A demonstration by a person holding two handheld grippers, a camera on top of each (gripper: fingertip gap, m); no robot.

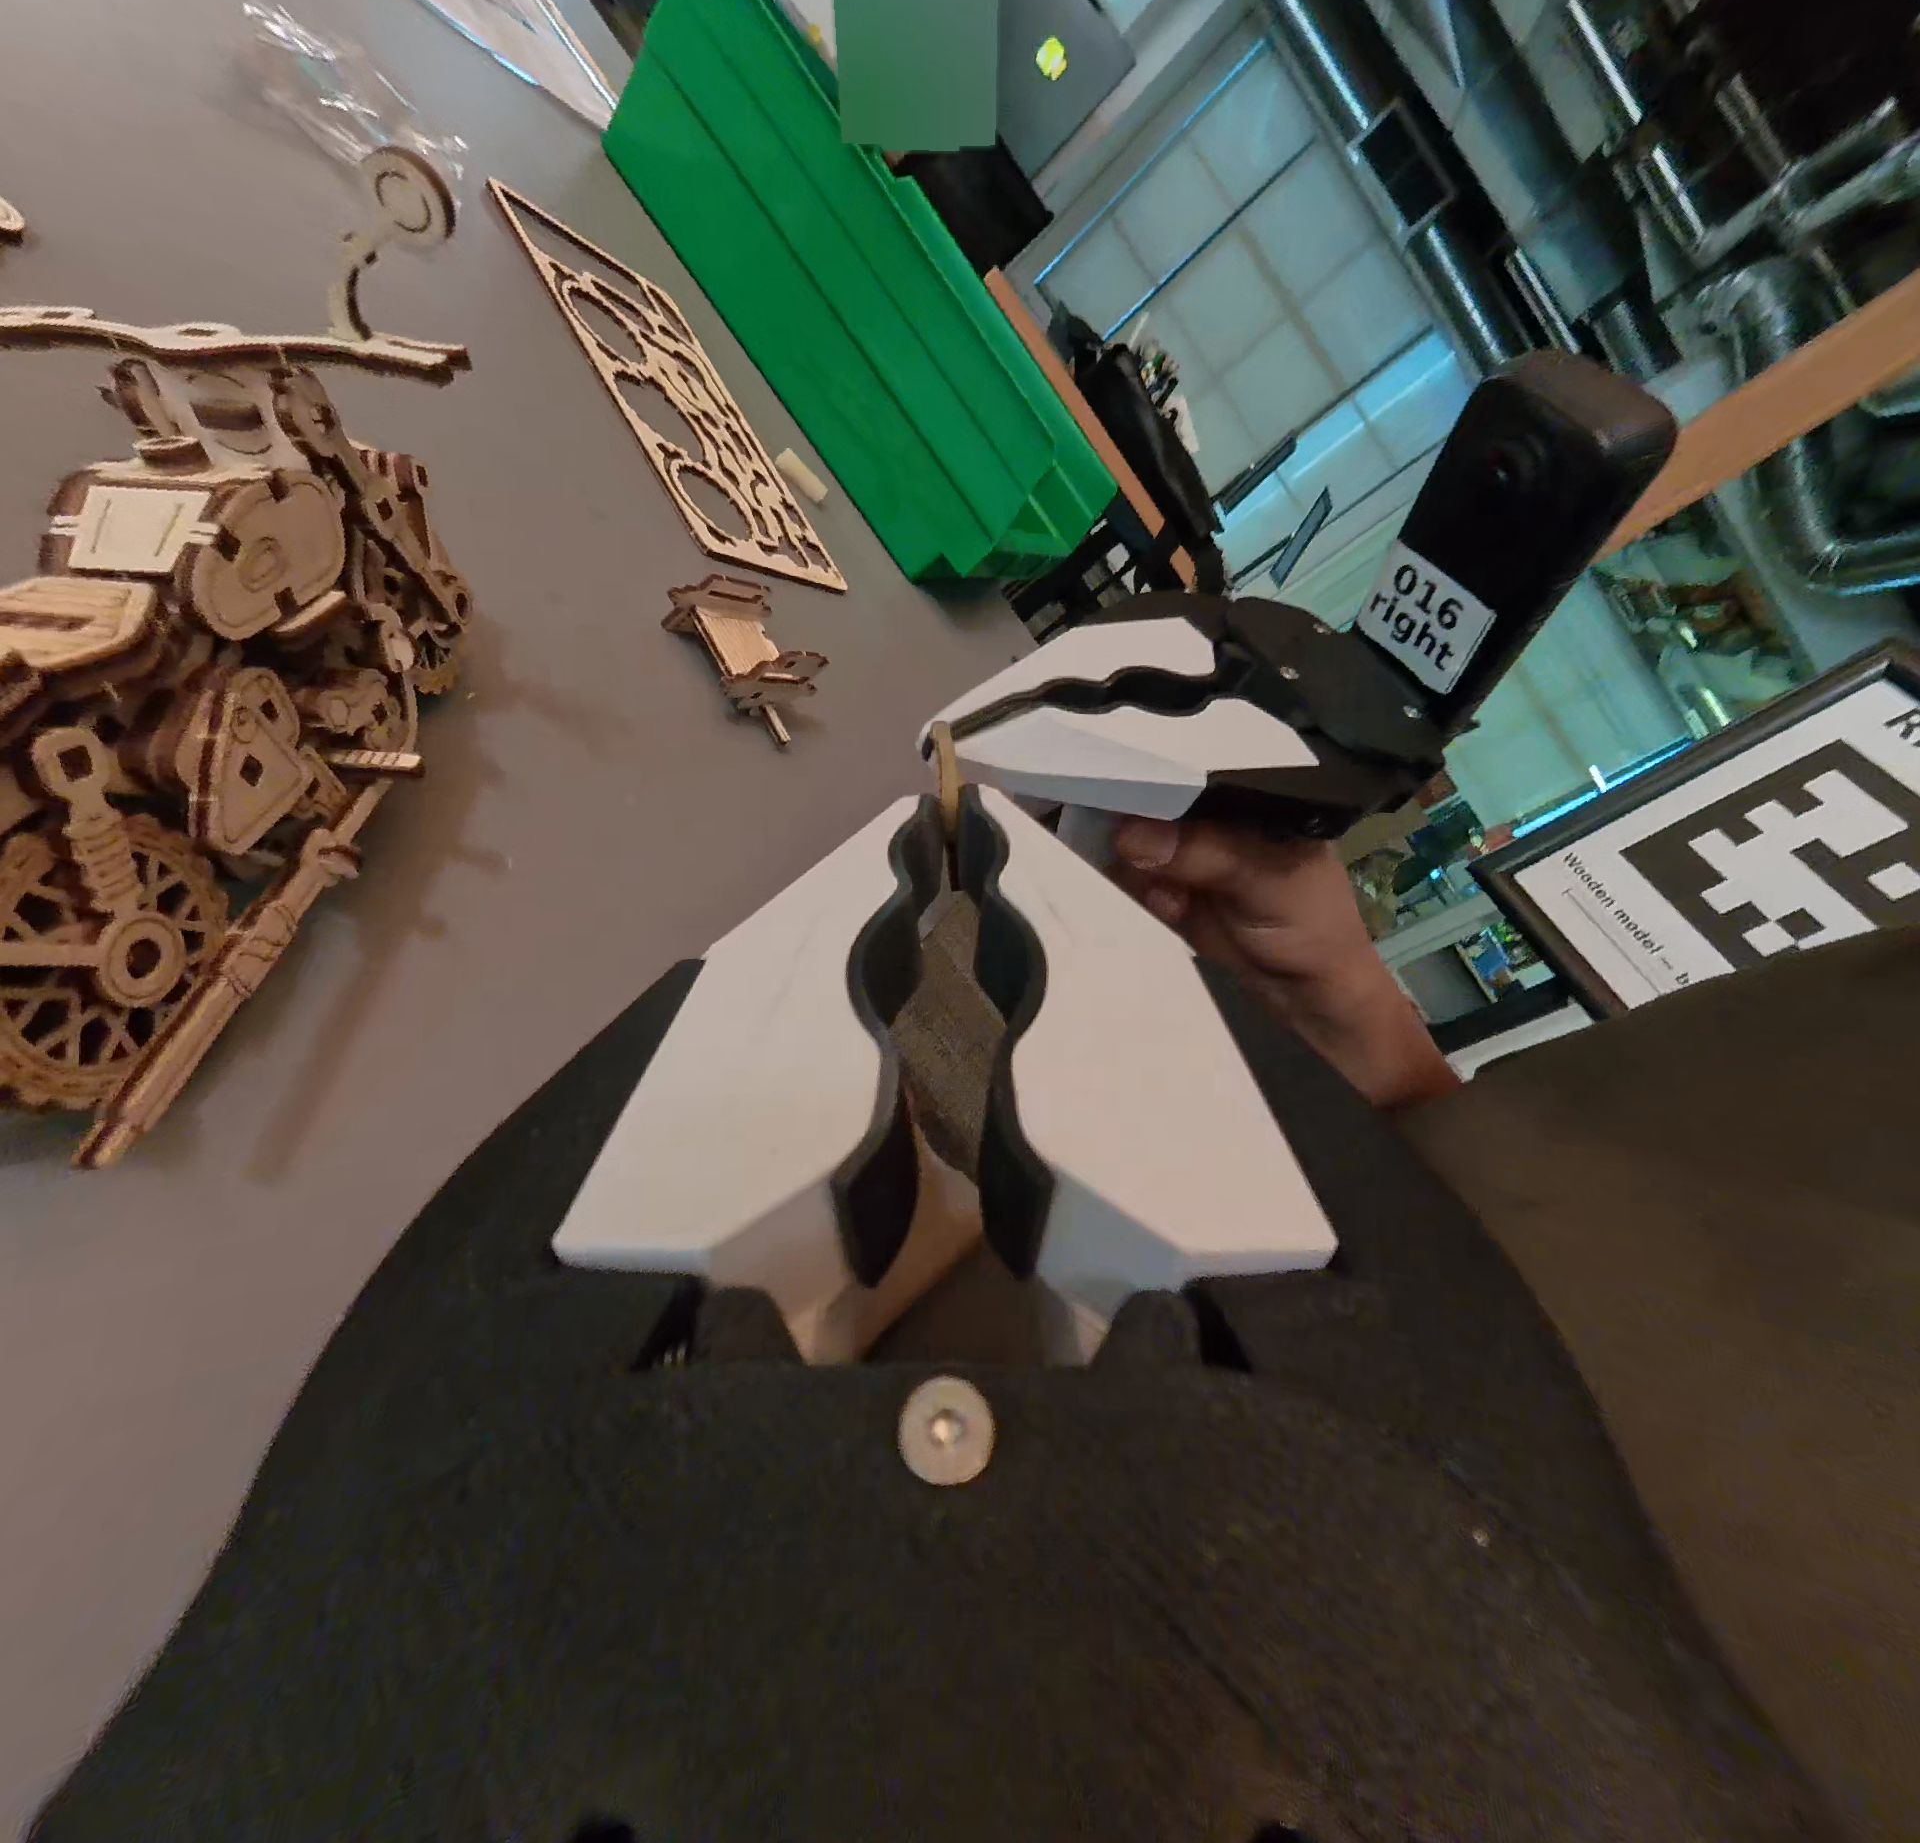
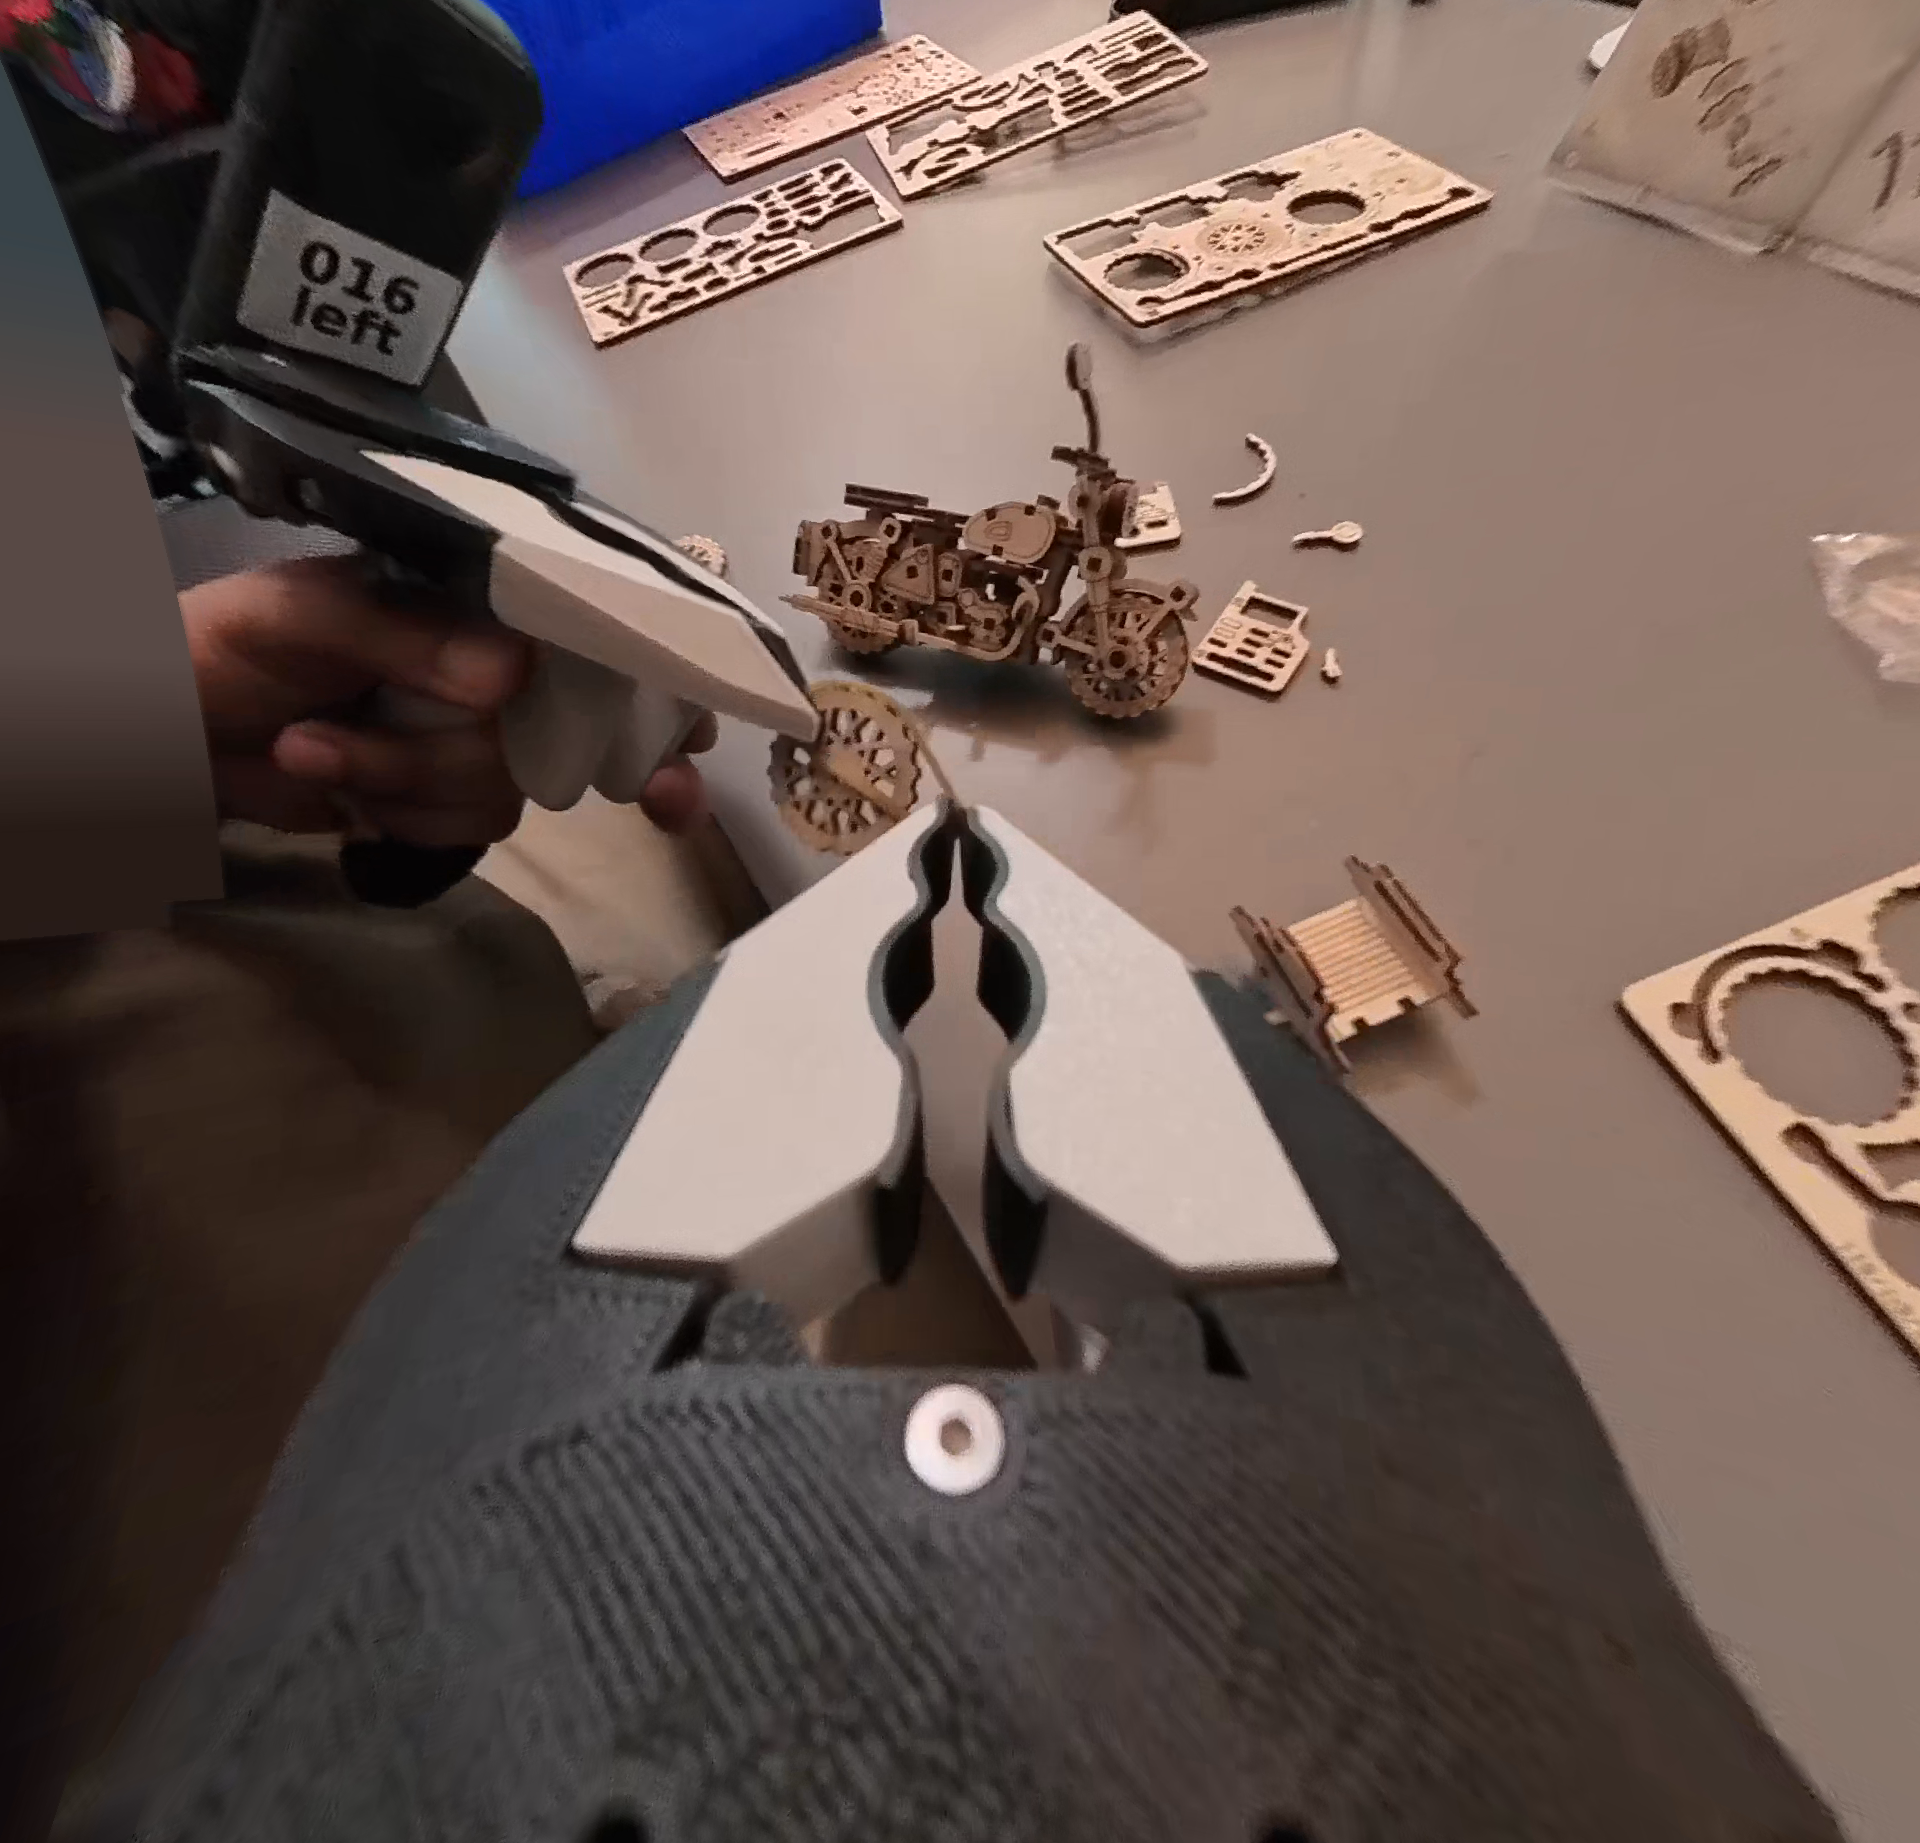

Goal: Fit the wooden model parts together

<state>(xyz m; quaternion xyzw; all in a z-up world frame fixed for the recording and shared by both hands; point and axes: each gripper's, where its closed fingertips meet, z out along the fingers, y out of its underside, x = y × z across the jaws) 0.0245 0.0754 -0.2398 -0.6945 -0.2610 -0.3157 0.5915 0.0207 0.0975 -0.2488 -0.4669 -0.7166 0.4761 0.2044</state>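
Left gripper [image 1: 948, 806]: jaws clenched on the wooden wheel [image 2: 847, 775], seen edge-on in its own view, so most of the wheel is hidden between the pads. Right gripper [image 2: 951, 817]: jaws pinched on a thin wooden piece [image 1: 943, 763] touching the wheel's rim; its shape is too small to make out. In the right wrist view the wheel sits at 11 o'clock from the right gripper tip, its face toward the camera.

Small slatted wooden part [image 2: 1351, 962] lies at 3 o'clock. Wooden motorcycle model [image 2: 997, 578] stands upright at 12 o'clock, long axis left to right, front wheel right.

Green bins [image 1: 831, 266] nested; contents not visible. Blue bin [image 2: 665, 17] cut off at the frame top.
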